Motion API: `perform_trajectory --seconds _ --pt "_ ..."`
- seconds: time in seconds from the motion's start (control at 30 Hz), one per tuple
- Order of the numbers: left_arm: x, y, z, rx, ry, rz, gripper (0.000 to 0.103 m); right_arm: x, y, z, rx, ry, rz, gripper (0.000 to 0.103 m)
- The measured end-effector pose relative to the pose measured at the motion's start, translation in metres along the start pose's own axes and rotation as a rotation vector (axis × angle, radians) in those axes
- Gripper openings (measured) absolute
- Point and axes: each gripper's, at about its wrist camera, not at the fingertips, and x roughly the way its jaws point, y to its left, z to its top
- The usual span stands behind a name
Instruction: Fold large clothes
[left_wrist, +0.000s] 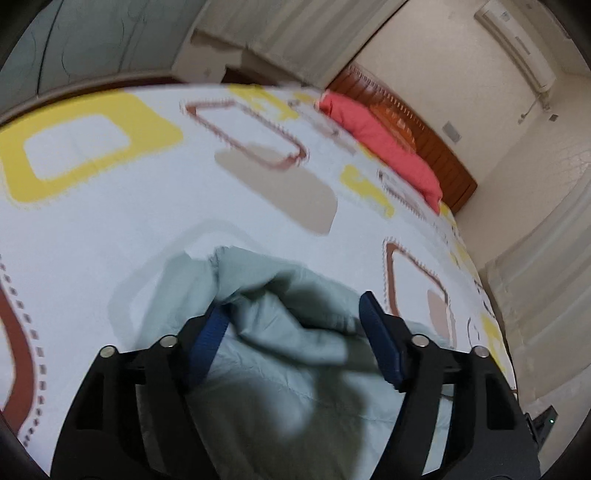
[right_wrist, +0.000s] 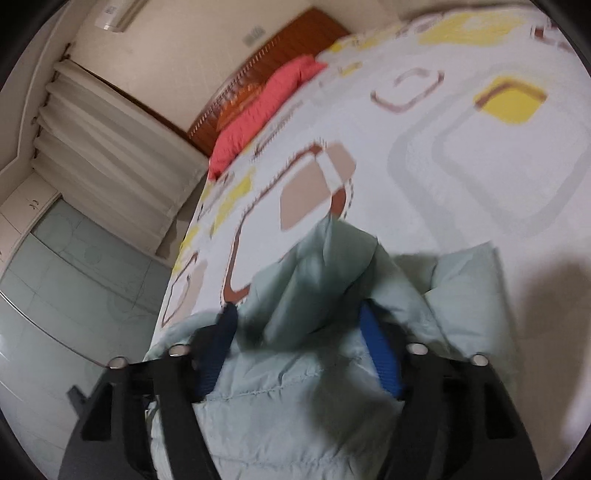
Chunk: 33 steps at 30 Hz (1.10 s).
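Pale green garment (left_wrist: 280, 295) bunched between both grippers' wide-spread jaws.

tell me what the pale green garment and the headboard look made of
Pale green garment: likely a thin woven synthetic, matte, with stitched quilting lines and soft puffy folds, though blur leaves it open. Headboard: apparently wood, reddish-brown and glossy, with carved slats.

your left gripper (left_wrist: 291, 310) has pale green garment (left_wrist: 280, 369) bunched between its fingers, but motion blur and the cloth over the left blue pad (left_wrist: 207, 347) keep you from telling whether anything is actually pinched. it's the same with your right gripper (right_wrist: 299, 321): the garment (right_wrist: 295, 387) covers the inner faces of both fingers and runs off the bottom edge. the bedsheet (left_wrist: 110, 206) pattern is smeared in both views.
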Motion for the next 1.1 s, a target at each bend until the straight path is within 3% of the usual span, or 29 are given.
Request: perform_trajectory --seconds 0.13,0.23,0.3,0.4,0.6,0.77,0.87,0.97,1.1 --pt "-0.027 0.000 -0.008 0.005 -0.008 -0.018 0.073 -0.009 0.008 -0.009 -0.043 0.024 -0.007 0.068" --pt "-0.031 -0.006 -0.018 0.079 0.028 -0.021 0.073 -0.007 0.018 -0.016 -0.110 0.050 -0.042 0.068" --pt "-0.025 -0.011 -0.019 0.121 0.044 0.003 0.073 -0.002 0.027 -0.017 -0.158 0.058 -0.069 0.067" --pt "-0.010 -0.013 -0.009 0.112 0.065 0.005 0.073 0.013 0.040 -0.007 -0.186 0.078 -0.093 0.067" --pt "0.025 -0.003 0.016 0.094 0.055 0.087 0.073 0.049 0.053 0.010 -0.307 0.092 -0.197 0.067" --pt "0.066 0.010 0.016 0.115 0.139 0.164 0.073 0.089 0.033 0.009 -0.339 0.178 -0.299 0.066" --pt "0.078 0.011 0.015 0.131 0.152 0.186 0.073 0.094 0.029 0.007 -0.341 0.176 -0.299 0.067" --pt "0.068 0.004 0.015 0.153 0.142 0.219 0.073 0.087 0.032 0.005 -0.354 0.168 -0.317 0.066" --pt "0.028 -0.010 0.004 0.127 0.079 0.141 0.073 0.059 0.053 -0.006 -0.370 0.100 -0.308 0.066"
